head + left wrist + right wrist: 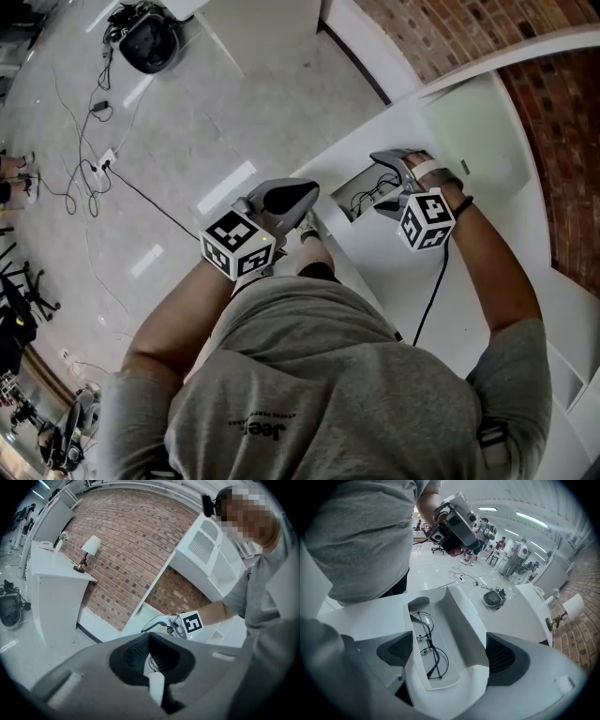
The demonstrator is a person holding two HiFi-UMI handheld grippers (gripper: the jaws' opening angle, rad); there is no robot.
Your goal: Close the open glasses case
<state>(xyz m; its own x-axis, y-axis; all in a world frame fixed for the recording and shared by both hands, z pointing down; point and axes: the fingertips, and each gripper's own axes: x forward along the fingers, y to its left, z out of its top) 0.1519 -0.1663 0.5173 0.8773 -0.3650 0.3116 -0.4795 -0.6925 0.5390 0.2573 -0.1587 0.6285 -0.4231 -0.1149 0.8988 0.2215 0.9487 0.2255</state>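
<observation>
Gaping white case (465, 620), round wire glasses (425, 649)

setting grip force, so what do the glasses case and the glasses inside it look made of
Glasses case: looks like stiff white plastic or coated board, matte; thin flat walls, no fabric texture.
Glasses: thin dark wire frame, probably metal, with round clear lenses; lens material can't be told.

A brick wall (126, 541) runs behind a white cabinet (56, 597), and on its top stand a small table lamp (89, 550) with a pale shade and a little potted plant (62, 538). Out on the pale floor (234, 112), loose cables (97, 108) trail near a black, rounded device (150, 42). Farther off, a few people (513, 557) stand under strip ceiling lights (532, 520).
</observation>
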